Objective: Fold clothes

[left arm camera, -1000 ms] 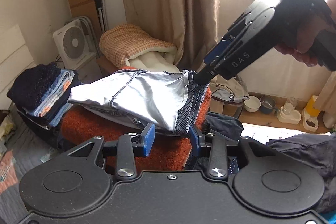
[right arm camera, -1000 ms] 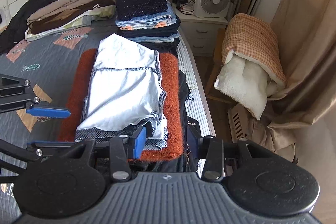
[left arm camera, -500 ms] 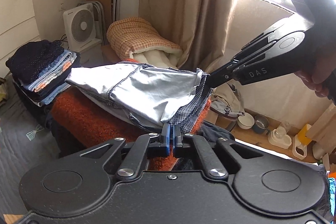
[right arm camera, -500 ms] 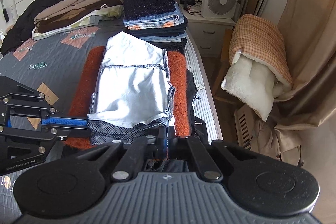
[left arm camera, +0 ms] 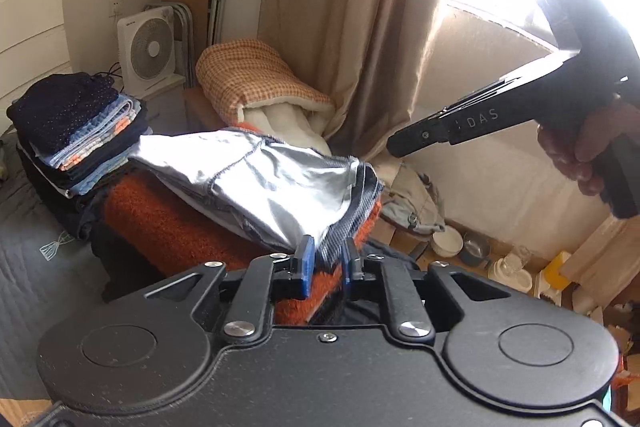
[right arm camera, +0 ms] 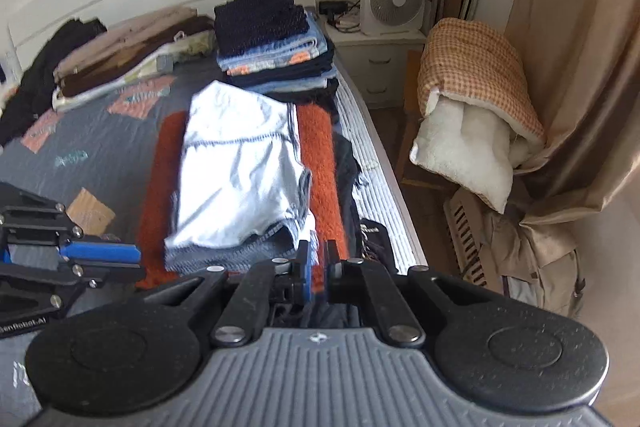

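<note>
Found the bed (right arm camera: pixel 100 147) carrying a tall stack of folded clothes (right arm camera: pixel 276 43) near its head and, just in front of that, a folded orange knit (right arm camera: pixel 320 147). Saw the silvery garment (right arm camera: pixel 240 163) lying on the knit, long axis running from the stack back toward both tools, dark mesh hem (left arm camera: pixel 352 223) at the near end and drooping over the knit's edge. Noted the left gripper (left arm camera: pixel 326 261) narrowly parted, with the hem's corner hanging right in front of the gap, seemingly not pinched. Noted the right gripper (right arm camera: pixel 319 267) likewise slightly parted at the hem's right corner, holding nothing; seen from the left camera as raised clear of the cloth. Judged the left the nearer for any further fold toward the stack.
</note>
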Demonstrator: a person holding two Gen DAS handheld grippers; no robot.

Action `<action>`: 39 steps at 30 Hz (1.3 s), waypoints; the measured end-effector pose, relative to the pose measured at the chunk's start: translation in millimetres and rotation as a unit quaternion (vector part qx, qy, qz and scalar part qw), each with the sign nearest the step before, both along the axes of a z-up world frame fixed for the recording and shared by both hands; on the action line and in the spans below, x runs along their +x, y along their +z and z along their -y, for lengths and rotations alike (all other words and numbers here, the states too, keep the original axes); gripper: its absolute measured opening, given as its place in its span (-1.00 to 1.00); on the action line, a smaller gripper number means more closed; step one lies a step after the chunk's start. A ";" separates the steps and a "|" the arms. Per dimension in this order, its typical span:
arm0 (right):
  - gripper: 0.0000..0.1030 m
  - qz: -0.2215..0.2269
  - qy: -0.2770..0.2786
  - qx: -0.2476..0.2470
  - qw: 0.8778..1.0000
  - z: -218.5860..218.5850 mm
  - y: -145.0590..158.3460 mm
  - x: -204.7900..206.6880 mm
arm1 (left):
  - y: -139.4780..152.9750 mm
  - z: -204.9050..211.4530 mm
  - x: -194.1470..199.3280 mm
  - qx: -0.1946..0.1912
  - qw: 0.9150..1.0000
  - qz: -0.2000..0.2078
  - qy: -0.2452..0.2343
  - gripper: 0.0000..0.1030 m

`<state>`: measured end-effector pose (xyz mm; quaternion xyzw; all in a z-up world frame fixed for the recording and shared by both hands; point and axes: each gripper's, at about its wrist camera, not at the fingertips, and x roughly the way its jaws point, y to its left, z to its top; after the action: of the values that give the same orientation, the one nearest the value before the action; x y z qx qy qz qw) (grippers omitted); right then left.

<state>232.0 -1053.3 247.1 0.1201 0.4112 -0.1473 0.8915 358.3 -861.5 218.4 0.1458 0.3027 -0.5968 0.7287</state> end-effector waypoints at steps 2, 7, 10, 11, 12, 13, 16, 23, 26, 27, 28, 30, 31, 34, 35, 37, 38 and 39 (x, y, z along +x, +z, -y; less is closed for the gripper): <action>-0.90 0.033 -0.005 0.026 0.999 2.1 9.3 5.0 | 0.6 10.7 7.8 -0.003 1.000 -0.015 0.010 -0.56; -0.90 0.050 -0.005 0.089 0.995 3.0 -0.7 31.2 | -18.6 30.9 21.9 0.002 0.996 -0.093 0.011 -0.55; -0.90 0.029 -0.023 0.110 0.993 6.2 -21.5 40.5 | -37.0 34.5 27.6 0.025 0.990 -0.140 0.010 -0.55; -0.90 0.018 -0.027 0.113 0.993 6.5 -28.3 40.5 | -41.0 32.5 28.9 0.030 0.988 -0.150 0.007 -0.55; -0.90 0.007 -0.032 0.115 0.993 6.8 -35.1 40.5 | -44.2 29.1 30.1 0.033 0.987 -0.158 0.002 -0.55; -0.90 -0.003 -0.036 0.117 0.992 7.0 -41.7 39.9 | -47.4 25.7 31.3 0.036 0.985 -0.167 -0.002 -0.55; -0.90 -0.004 -0.045 0.126 0.991 6.2 -49.3 30.4 | -44.0 15.9 36.6 0.036 0.985 -0.170 -0.008 -0.50; -0.89 0.012 -0.058 0.137 0.989 7.7 -47.5 22.8 | -9.2 16.7 99.0 -0.047 0.969 -0.242 0.025 -0.13; -0.88 0.012 -0.059 0.138 0.989 7.9 -49.3 22.3 | -16.8 35.6 126.9 -0.070 0.937 -0.343 0.010 -0.13; -0.88 0.012 -0.059 0.138 0.989 7.9 -49.8 22.2 | -24.4 41.7 131.5 -0.073 0.924 -0.375 0.008 -0.13; -0.87 0.012 -0.060 0.139 0.988 7.9 -50.4 22.1 | -32.4 46.9 135.1 -0.075 0.913 -0.402 0.007 -0.13; -0.87 0.012 -0.061 0.139 0.988 8.0 -51.5 21.8 | -47.4 54.5 139.0 -0.062 0.907 -0.416 0.013 -0.13; -0.87 0.012 -0.061 0.139 0.988 8.0 -52.1 21.7 | -54.9 58.1 140.7 -0.054 0.906 -0.420 0.017 -0.13; -0.87 0.011 -0.061 0.137 0.989 6.9 -54.8 21.5 | -77.6 60.8 153.1 -0.041 0.898 -0.437 0.045 -0.13; -0.87 0.011 -0.061 0.136 0.989 6.6 -55.7 21.2 | -83.5 57.3 160.8 -0.048 0.891 -0.447 0.057 -0.13; -0.87 0.010 -0.059 0.135 0.989 6.4 -57.2 20.5 | -91.9 48.8 176.2 -0.066 0.879 -0.466 0.082 -0.13; -0.87 0.010 -0.058 0.136 0.989 6.4 -57.8 19.9 | -94.7 45.3 184.4 -0.072 0.873 -0.472 0.095 -0.13; -0.87 0.011 -0.057 0.136 0.989 6.5 -58.2 19.4 | -97.5 41.8 192.7 -0.079 0.867 -0.479 0.109 -0.13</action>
<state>251.4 -1059.8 189.0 0.2654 0.4101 -0.1394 0.8614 551.0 -903.3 120.9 -0.2502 0.5801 -0.5320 0.5638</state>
